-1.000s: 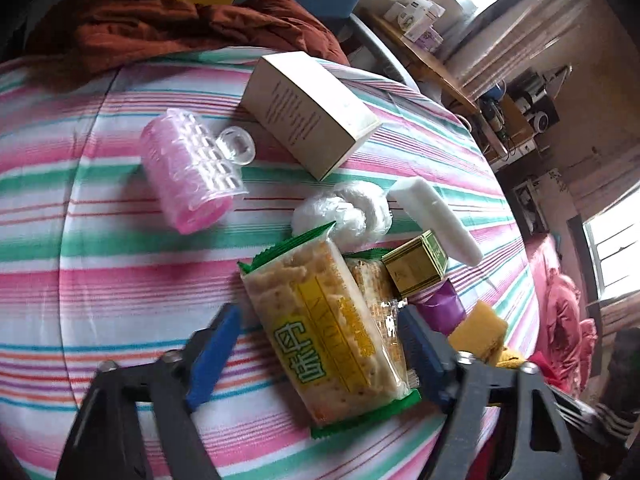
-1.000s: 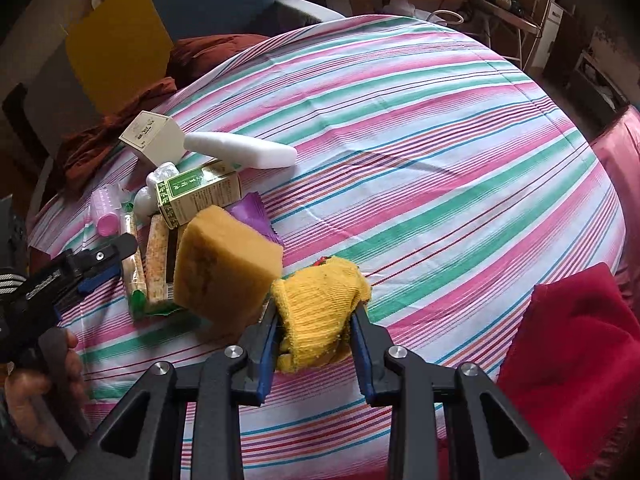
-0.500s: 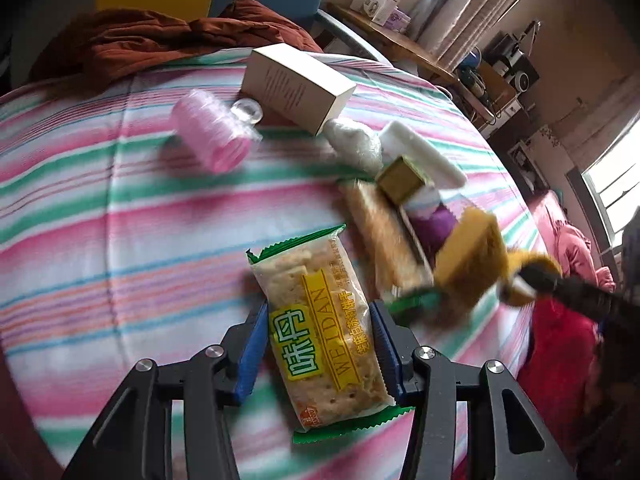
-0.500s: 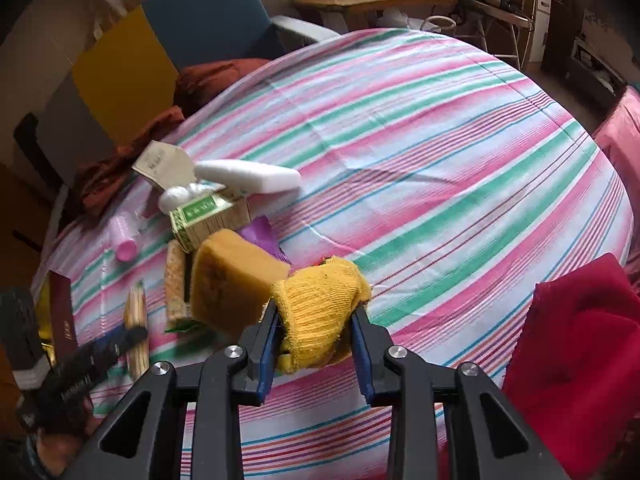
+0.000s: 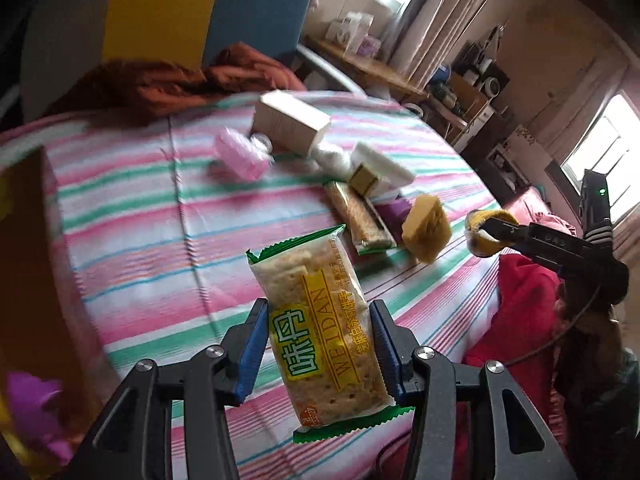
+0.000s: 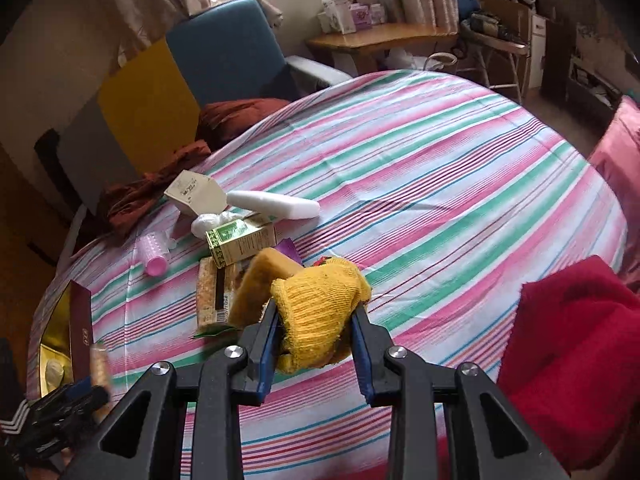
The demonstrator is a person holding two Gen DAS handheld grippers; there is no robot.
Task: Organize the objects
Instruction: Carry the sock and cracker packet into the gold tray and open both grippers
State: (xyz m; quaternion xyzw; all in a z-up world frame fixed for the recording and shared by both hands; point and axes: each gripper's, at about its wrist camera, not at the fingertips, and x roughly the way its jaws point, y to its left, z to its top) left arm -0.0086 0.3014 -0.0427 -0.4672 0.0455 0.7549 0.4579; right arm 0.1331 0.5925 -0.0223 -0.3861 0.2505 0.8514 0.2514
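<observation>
A dark red box (image 6: 78,332) with a gold lining stands open at the near left edge of the bed (image 6: 440,184); something pale lies inside it, too blurred to name. In the left wrist view the same box (image 5: 36,280) fills the left border, with a purple thing (image 5: 28,408) low in front of it.

The left claw (image 5: 318,354) grips a cracker pack (image 5: 320,340) by its long sides, its blue pads pressed against the wrapper. The pack is lifted clear of the striped sheet; its long axis runs along the fingers, one green crimped end pointing away from the camera, the other hanging below the pads.

The right claw (image 6: 316,334) is clamped on a yellow glove (image 6: 320,304), the knit bunched between the pads with the cuff toward the camera. A yellow sponge (image 6: 256,280) sits just beside the glove on its left; whether they touch I cannot tell. From the left wrist view the right claw (image 5: 486,232), glove (image 5: 488,216) and sponge (image 5: 426,226) are raised above the sheet.

On the bed behind them lie a second cracker pack (image 5: 356,216), a green box (image 6: 240,242), a white block (image 6: 276,204), a beige carton (image 6: 196,194), a white plastic wad (image 6: 206,222) and a pink roller (image 6: 154,254). A red cloth (image 6: 572,352) lies at the right.
</observation>
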